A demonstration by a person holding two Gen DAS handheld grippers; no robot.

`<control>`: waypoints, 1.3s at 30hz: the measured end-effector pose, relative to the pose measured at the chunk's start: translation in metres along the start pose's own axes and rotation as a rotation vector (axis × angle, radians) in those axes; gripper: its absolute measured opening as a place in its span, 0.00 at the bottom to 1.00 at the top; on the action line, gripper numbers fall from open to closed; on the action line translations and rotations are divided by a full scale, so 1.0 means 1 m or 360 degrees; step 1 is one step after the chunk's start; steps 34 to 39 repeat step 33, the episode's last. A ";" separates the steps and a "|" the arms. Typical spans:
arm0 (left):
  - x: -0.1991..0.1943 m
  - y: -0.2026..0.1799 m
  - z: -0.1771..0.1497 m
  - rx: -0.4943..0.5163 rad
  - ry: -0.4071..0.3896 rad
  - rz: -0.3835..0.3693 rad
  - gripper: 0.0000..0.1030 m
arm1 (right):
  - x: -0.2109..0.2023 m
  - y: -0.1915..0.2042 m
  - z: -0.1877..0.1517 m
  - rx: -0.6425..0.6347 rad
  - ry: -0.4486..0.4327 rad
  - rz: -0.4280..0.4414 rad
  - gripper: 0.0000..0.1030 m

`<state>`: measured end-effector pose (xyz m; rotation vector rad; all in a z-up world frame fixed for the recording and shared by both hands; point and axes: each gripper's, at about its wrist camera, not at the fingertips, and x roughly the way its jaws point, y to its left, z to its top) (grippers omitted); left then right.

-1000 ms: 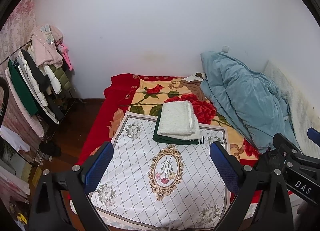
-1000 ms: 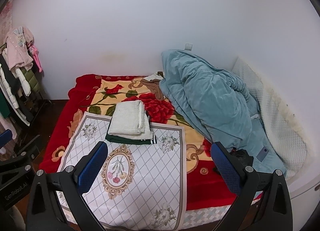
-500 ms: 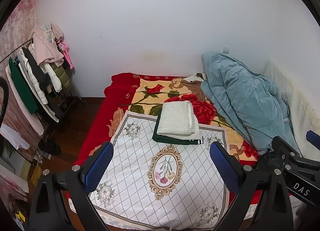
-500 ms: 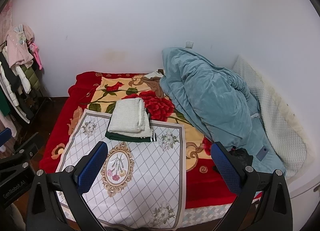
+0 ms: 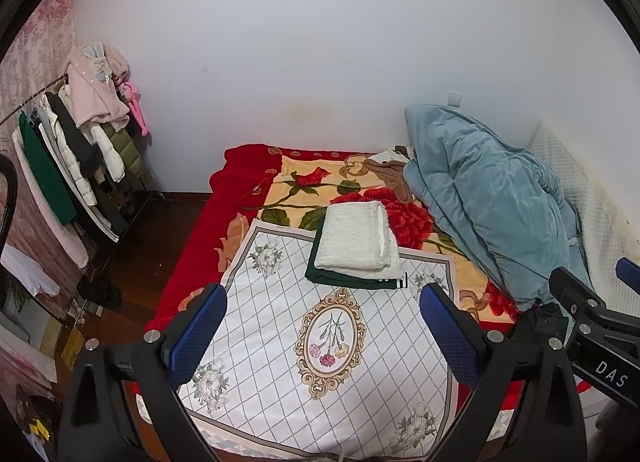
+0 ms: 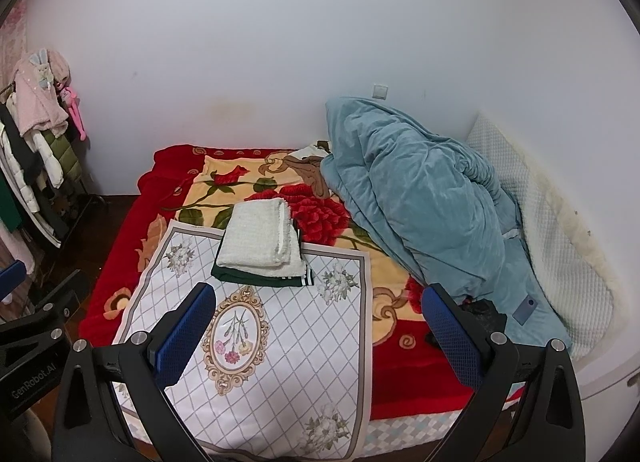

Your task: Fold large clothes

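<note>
A folded white garment [image 5: 357, 236] [image 6: 260, 236] lies on top of a folded dark green garment [image 5: 348, 279] [image 6: 256, 277], stacked at the far edge of a white floral mat [image 5: 320, 342] [image 6: 260, 342] spread on the bed. My left gripper [image 5: 323, 332] hangs open above the mat's near half, nothing between its blue pads. My right gripper [image 6: 318, 326] is open too, held above the mat's right side, well short of the stack. Part of the right gripper's frame [image 5: 592, 318] shows at the left view's right edge.
A red rose blanket [image 5: 360, 190] [image 6: 320, 218] covers the bed. A bunched teal duvet [image 5: 492, 202] [image 6: 424, 206] and a white pillow [image 6: 540, 230] fill the right side. A clothes rack [image 5: 72, 150] [image 6: 36, 142] stands left, over dark wooden floor [image 5: 152, 246].
Both grippers have drifted slightly back and up from the bed, so the stack sits a little farther off. Nothing on the bed has moved.
</note>
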<state>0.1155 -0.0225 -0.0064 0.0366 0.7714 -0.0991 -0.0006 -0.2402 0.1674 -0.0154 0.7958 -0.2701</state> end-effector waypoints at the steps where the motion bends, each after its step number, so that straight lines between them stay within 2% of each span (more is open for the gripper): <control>1: 0.000 0.000 0.000 0.0000 -0.0001 0.0001 0.95 | 0.000 0.000 0.000 -0.0001 -0.0001 0.0000 1.00; 39: 0.000 0.007 0.006 -0.0017 -0.0013 0.0010 0.95 | 0.005 0.005 0.005 -0.0003 -0.0004 0.0012 1.00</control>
